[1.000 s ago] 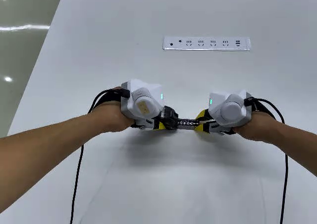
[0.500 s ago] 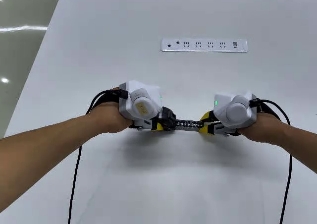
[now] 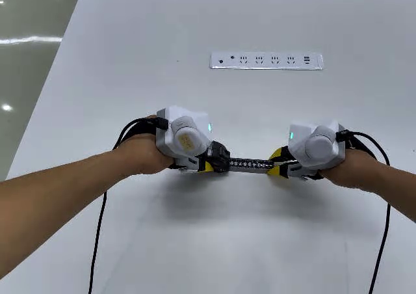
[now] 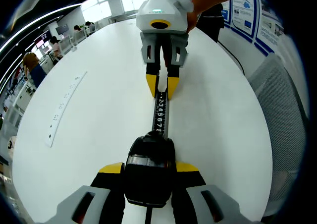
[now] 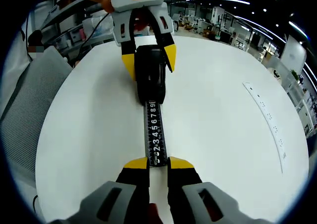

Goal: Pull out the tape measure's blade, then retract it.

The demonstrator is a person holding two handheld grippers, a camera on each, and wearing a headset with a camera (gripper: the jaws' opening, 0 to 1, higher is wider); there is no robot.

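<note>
Broad white table (image 3: 195,242), bare on every side of the work. Left edge running diagonally up the head view, with glossy grey floor (image 3: 26,60) beyond it. Plenty of open top toward the near edge, and more between the work and the far side. Grey mesh chair (image 5: 34,90) just past the table edge in the right gripper view.

Left gripper (image 3: 216,160), at the left of the head view, held in a hand. Jaws at a middling width, clamped on the two sides of the tape measure case (image 4: 148,169), yellow tips flat against the black body. Right gripper (image 3: 277,168), at the right, facing the left one head-on. Jaws drawn almost together, pinching the free end of the blade (image 5: 153,130) between the yellow tips. Tips of the two grippers apart, joined only by the tape.

White power strip (image 3: 265,60) lying flat farther back on the table, well clear of both grippers.

Case low over the table; contact with the top impossible to tell. Short length of blade out of the case mouth, straight and taut between the two grippers, numerals up to 9 legible in the right gripper view.

Thin black cables (image 3: 101,229) trailing from each gripper back toward the person, beside the forearms.
</note>
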